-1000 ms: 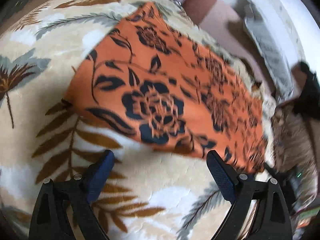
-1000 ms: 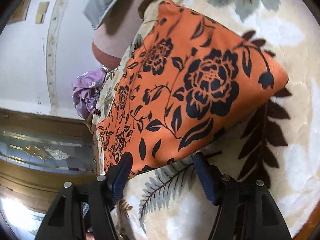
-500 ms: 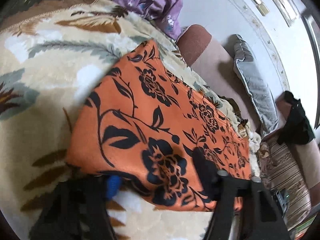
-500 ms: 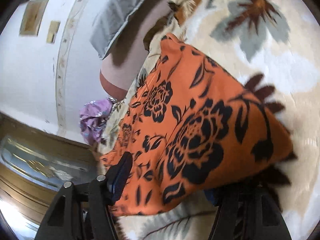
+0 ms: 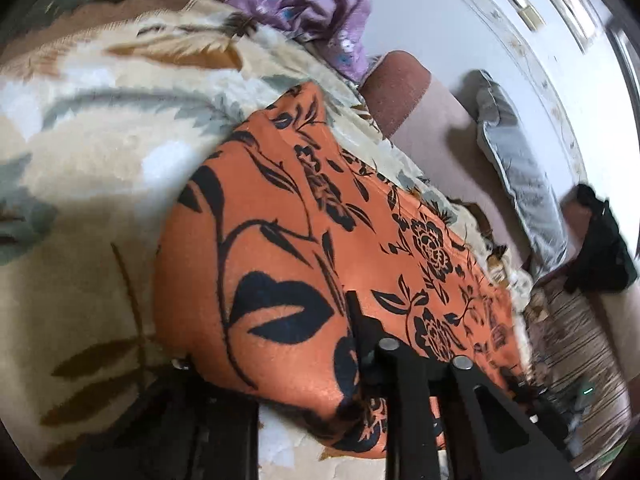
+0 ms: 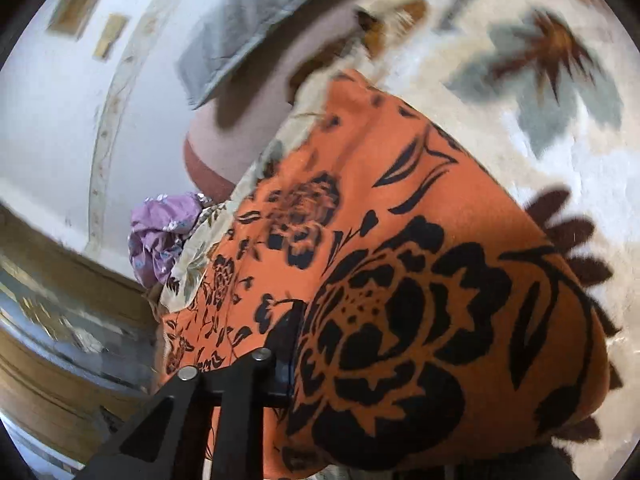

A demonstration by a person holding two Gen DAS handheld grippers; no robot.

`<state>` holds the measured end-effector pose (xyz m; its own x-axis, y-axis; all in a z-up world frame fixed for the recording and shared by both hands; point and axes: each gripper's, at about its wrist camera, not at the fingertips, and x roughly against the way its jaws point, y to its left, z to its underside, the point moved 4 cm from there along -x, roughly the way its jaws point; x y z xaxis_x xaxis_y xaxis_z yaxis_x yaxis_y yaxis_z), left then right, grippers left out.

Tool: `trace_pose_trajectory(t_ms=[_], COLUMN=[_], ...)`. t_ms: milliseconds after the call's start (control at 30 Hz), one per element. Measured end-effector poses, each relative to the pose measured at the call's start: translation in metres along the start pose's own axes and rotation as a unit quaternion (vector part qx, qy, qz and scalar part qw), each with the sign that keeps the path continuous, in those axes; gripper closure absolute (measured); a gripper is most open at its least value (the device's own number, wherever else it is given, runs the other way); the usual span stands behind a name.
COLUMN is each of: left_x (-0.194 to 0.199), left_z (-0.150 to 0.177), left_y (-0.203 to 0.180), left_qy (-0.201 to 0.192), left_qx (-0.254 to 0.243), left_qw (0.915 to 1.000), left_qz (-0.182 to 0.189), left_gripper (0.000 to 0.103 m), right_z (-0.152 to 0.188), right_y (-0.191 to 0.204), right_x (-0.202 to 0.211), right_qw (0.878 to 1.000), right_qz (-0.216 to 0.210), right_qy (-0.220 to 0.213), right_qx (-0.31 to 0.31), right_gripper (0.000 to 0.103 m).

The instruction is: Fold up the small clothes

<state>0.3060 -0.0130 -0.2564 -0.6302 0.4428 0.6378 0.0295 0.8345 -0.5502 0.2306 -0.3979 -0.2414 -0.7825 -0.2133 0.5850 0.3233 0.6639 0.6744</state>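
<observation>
An orange cloth with black flowers (image 5: 304,208) lies folded on a cream blanket printed with leaves (image 5: 88,160). My left gripper (image 5: 276,340) is at the cloth's near edge. Its jaws are closing, and the fabric is bunched up between them. One finger (image 5: 360,336) lies on top and the other is hidden under the cloth. In the right wrist view the same cloth (image 6: 440,280) bulges between the closing jaws of my right gripper (image 6: 372,392). Its left finger (image 6: 288,344) presses the fabric and its right finger is covered.
A crumpled purple garment (image 5: 304,4) lies at the blanket's far end, next to a brown sofa arm (image 5: 396,88). A grey cushion (image 5: 520,184) leans on the white wall. Dark clothing (image 5: 600,240) hangs at the right, above a striped surface.
Both grippers moved forward over the cloth's near edge and closed from wide open onto it. The fabric now humps up between the fingers of each.
</observation>
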Motion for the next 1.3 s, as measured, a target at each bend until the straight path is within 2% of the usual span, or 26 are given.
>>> trace_pose_trajectory(t_ms=[67,100,167,267,367,467,533,567,633,733,800,867,900,967,1000,1067,1133,1200,1300], left_x=[0.009,0.016,0.030,0.063,0.095,0.119,0.121,0.119,0.121,0.144,0.164,0.183,0.189,0.204,0.212,0.223,0.230,0.230,0.223], left_z=[0.001,0.000,-0.001,0.006,0.027,0.062,0.083,0.091,0.097,0.096,0.097,0.098,0.097,0.094,0.092,0.089,0.085,0.082,0.085], left_y=[-0.013,-0.018,-0.023,-0.026,-0.022,-0.010,-0.002,0.001,0.000,-0.010,-0.009,-0.007,-0.006,-0.007,-0.010,-0.014,-0.024,-0.036,-0.053], left_qy=[-0.013,-0.018,-0.021,-0.018,-0.006,0.016,0.039,0.053,0.064,0.045,0.024,0.010,0.006,-0.020,-0.035,-0.053,-0.065,-0.071,-0.074], left_qx=[-0.034,-0.040,-0.041,-0.051,-0.056,-0.065,-0.077,-0.083,-0.112,-0.150,-0.173,-0.187,-0.189,-0.200,-0.207,-0.214,-0.216,-0.219,-0.238], left_qw=[0.9993,0.9990,0.9989,0.9985,0.9984,0.9976,0.9954,0.9937,0.9880,0.9823,0.9756,0.9694,0.9672,0.9582,0.9539,0.9498,0.9500,0.9512,0.9466], left_qz=[-0.013,-0.007,0.005,0.009,0.001,-0.017,-0.041,-0.053,-0.086,-0.102,-0.133,-0.159,-0.169,-0.204,-0.214,-0.222,-0.216,-0.205,-0.204], left_gripper=[0.087,0.087,0.087,0.087,0.087,0.086,0.084,0.082,0.074,0.069,0.055,0.054,0.051,0.042,0.039,0.038,0.038,0.038,0.038], right_z=[0.000,0.000,0.003,0.009,0.021,0.042,0.055,0.064,0.068,0.059,0.056,0.054,0.054,0.052,0.051,0.045,0.039,0.033,0.030], right_y=[0.012,0.017,0.030,0.042,0.040,0.028,0.014,0.001,-0.009,-0.016,-0.018,-0.023,-0.026,-0.033,-0.034,-0.029,-0.018,0.007,0.037], right_x=[0.010,0.015,0.028,0.050,0.074,0.088,0.087,0.081,0.073,0.078,0.094,0.111,0.121,0.143,0.150,0.165,0.174,0.177,0.165], right_qw=[0.999,0.999,0.997,0.995,0.996,0.998,0.999,0.998,0.996,0.994,0.994,0.993,0.991,0.990,0.990,0.989,0.990,0.989,0.983], right_qz=[0.008,0.010,0.017,0.016,0.007,0.011,0.027,0.047,0.064,0.062,0.062,0.079,0.096,0.120,0.127,0.138,0.139,0.140,0.138], right_qy=[-0.018,-0.026,-0.046,-0.047,-0.034,-0.011,0.015,0.042,0.067,0.086,0.088,0.087,0.086,0.068,0.060,0.046,0.025,0.000,-0.013], right_qx=[0.026,0.035,0.066,0.088,0.080,0.057,0.037,0.023,0.008,-0.029,-0.032,-0.026,-0.024,-0.026,-0.024,-0.013,0.005,0.058,0.120], right_gripper=[0.085,0.085,0.085,0.086,0.086,0.086,0.085,0.085,0.080,0.075,0.067,0.064,0.055,0.044,0.044,0.044,0.044,0.044,0.044])
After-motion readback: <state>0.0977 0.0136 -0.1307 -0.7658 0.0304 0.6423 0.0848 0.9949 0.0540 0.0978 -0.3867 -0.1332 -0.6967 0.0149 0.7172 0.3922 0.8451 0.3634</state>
